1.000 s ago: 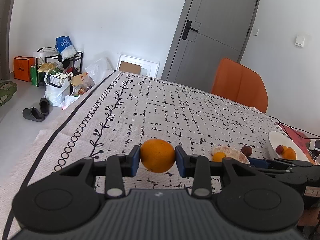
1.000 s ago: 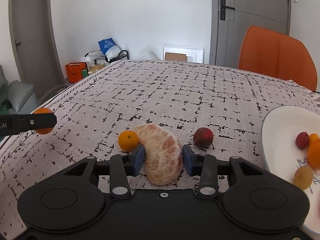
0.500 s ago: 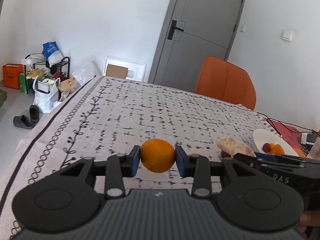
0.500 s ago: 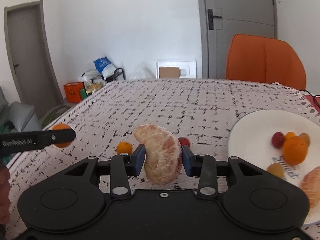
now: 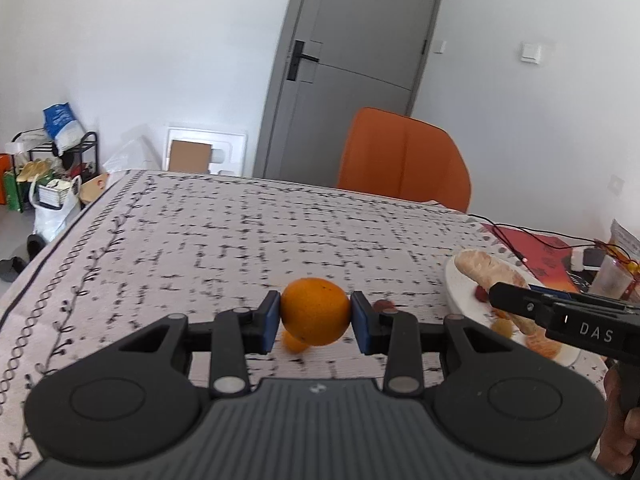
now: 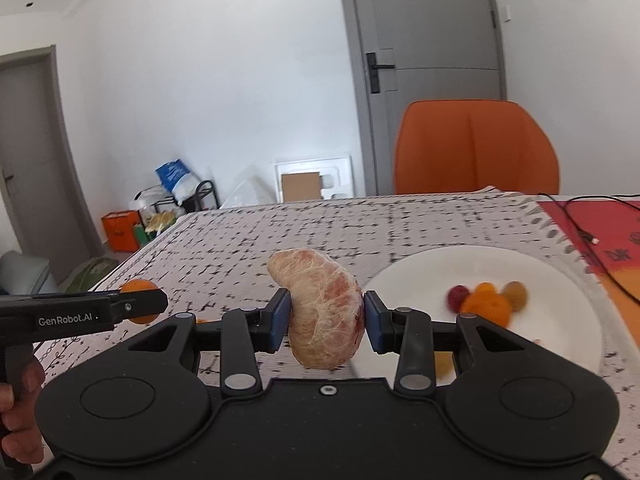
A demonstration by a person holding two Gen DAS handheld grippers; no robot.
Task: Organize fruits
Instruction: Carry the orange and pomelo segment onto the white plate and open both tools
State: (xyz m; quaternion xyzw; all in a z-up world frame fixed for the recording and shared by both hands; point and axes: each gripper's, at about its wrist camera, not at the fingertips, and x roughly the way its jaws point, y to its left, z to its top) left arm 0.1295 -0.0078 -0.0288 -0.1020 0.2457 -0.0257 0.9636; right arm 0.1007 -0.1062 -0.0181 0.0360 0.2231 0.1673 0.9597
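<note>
I am holding an orange (image 5: 314, 311) in the left gripper (image 5: 314, 322), its blue pads (image 5: 269, 321) pressing on the fruit from both sides so that it is sitting squarely between the fingertips, lifted clear of the patterned tablecloth (image 5: 224, 240). Just below and behind it, a smaller orange fruit (image 5: 293, 342) is peeking out, and I cannot tell whether it is lying on the cloth. A small dark red fruit (image 5: 383, 304) is showing just past the right-hand pad.

In the right gripper (image 6: 324, 316) I am carrying a peeled pomelo segment (image 6: 320, 312), standing roughly upright with its curved tip leaning to the left. Both pads are clamping its lower middle, and the segment is hanging a little below them. It is hovering near the left rim of the white plate (image 6: 568, 336), which is lying on the cloth to the right of the gripper.

On the plate, blurred by motion, an orange (image 6: 486, 308) is sitting among a red fruit (image 6: 458, 294), a brownish one (image 6: 516, 291) and a small orange piece behind. In the left wrist view another pale segment (image 5: 540, 346) is lying near the plate's near rim.

The left gripper is appearing at the far left of the right wrist view, well apart from the plate. An orange chair (image 6: 476, 148) is standing behind the table.
</note>
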